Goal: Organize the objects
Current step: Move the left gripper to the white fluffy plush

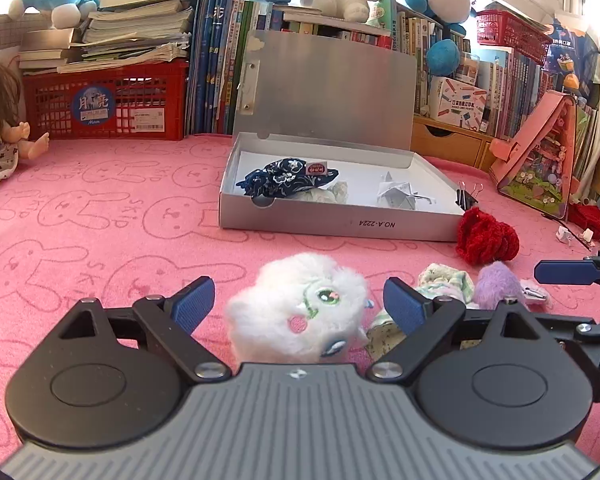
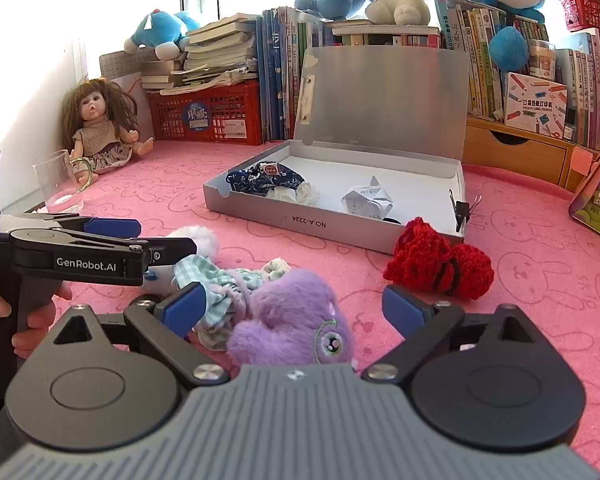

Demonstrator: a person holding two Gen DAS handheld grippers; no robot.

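A white fluffy toy (image 1: 300, 308) lies on the pink mat between the open jaws of my left gripper (image 1: 298, 304); the pads stand clear of it. A purple fluffy toy (image 2: 296, 316) lies between the open jaws of my right gripper (image 2: 296, 306), untouched; it also shows in the left wrist view (image 1: 498, 284). Green checked cloth pieces (image 2: 220, 288) lie beside it. A red knitted scrunchie (image 2: 440, 262) lies near the open silver box (image 2: 260, 212), which holds a navy scrunchie (image 2: 266, 178), a white scrunchie (image 2: 296, 192) and folded paper (image 2: 366, 200).
A glass cup (image 2: 58, 182) and a doll (image 2: 98, 128) stand at the left. A red crate (image 2: 208, 114), books and plush toys line the back. A binder clip (image 2: 464, 210) lies by the box's right corner. A pink toy house (image 1: 540, 160) stands at the right.
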